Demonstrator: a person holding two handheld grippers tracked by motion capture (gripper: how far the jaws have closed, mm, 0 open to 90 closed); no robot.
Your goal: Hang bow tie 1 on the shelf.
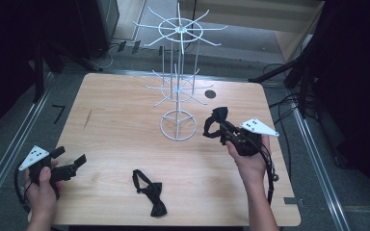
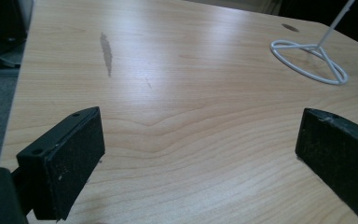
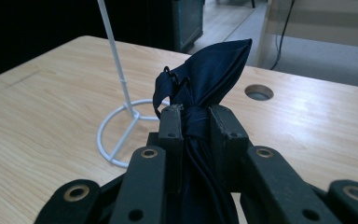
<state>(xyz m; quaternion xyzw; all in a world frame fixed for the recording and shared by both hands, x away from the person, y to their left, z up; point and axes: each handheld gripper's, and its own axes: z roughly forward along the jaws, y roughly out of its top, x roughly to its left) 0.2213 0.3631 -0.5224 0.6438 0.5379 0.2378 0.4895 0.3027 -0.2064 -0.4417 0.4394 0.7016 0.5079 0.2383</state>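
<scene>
I'm clamping my right tool (image 3: 193, 123) tight on a bow tie (image 3: 205, 74), holding it above the table (image 1: 115, 125) just beside the rack (image 1: 178, 86). My left tool (image 2: 200, 154) is idling wide open, empty. Next I'm judging its strap needs hooking over a rack arm.

Rack (image 1: 178, 72) top (high view) cropped

Wire rack (image 1: 178, 126) stands mid-bench (image 1: 111, 144); one bow tie (image 1: 150, 191) lies before it, another (image 1: 215, 121) just right of its base.
</scene>
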